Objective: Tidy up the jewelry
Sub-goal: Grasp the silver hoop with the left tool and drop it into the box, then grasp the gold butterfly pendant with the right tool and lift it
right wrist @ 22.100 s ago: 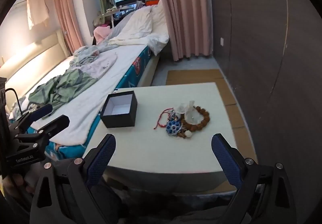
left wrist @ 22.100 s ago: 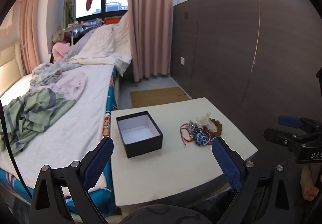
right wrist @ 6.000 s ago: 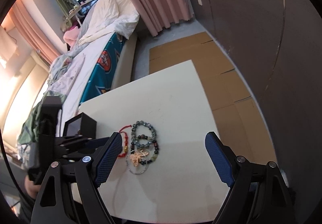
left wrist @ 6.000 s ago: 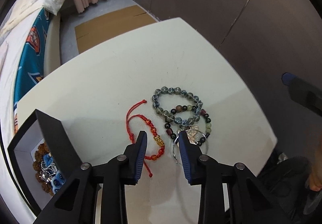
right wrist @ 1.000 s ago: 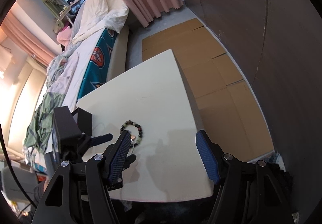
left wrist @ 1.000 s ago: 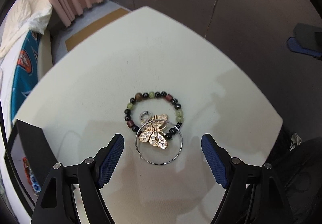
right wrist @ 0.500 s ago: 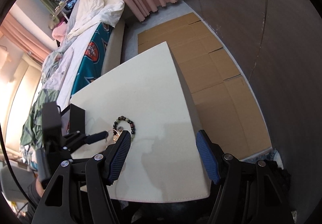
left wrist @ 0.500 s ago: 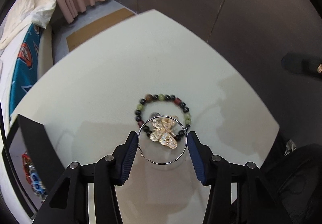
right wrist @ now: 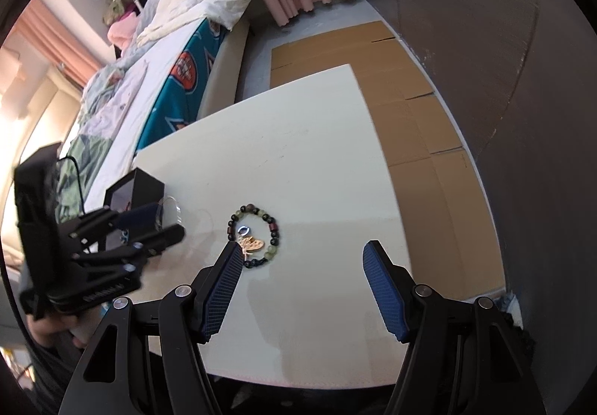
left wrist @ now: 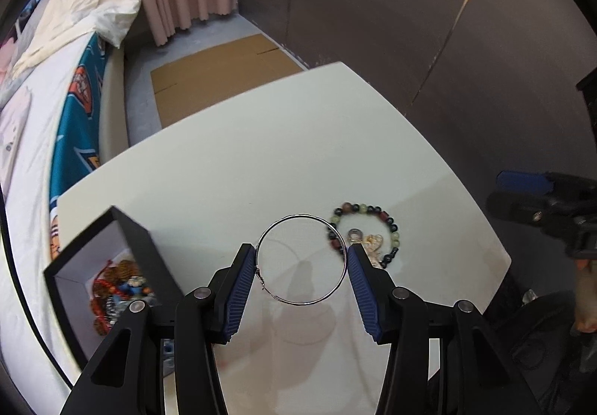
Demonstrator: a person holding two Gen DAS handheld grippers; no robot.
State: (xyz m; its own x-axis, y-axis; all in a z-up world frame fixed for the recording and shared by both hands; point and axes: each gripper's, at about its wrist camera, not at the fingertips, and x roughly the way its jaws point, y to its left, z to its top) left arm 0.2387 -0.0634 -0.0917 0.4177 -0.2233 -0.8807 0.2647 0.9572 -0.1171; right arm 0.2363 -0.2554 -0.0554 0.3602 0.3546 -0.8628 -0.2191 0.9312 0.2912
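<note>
Pinching the silver hoop (left wrist: 301, 258) across its width, my left gripper (left wrist: 301, 260) carries it clear of the white table (left wrist: 261, 161), one blue pad on each side of the ring. Its jaws have just been closing, and the hoop sits between them.

Left wrist view: the open black box (left wrist: 112, 266) lies at lower left, and only this view looks into it, showing red cord, brown beads and blue pieces on its white floor. To the right of the hoop, the beaded bracelet (left wrist: 367, 232) rests on the table with the gold butterfly charm (left wrist: 373, 243) partly hidden behind my right-hand pad. At the far right edge, one blue pad of the right gripper (left wrist: 530, 187) is in view.

Right wrist view: my right gripper (right wrist: 302, 277) hangs with its jaws spread wide and nothing between them. Here the bracelet (right wrist: 253, 236) shows as a full ring, with the butterfly charm (right wrist: 252, 245) and a small silver ring (right wrist: 243, 229) inside it. The left gripper (right wrist: 164, 221) appears from the side, near the box (right wrist: 138, 187), whose interior I cannot see from this angle. The hoop (right wrist: 168, 210) shows only as a thin arc.
</note>
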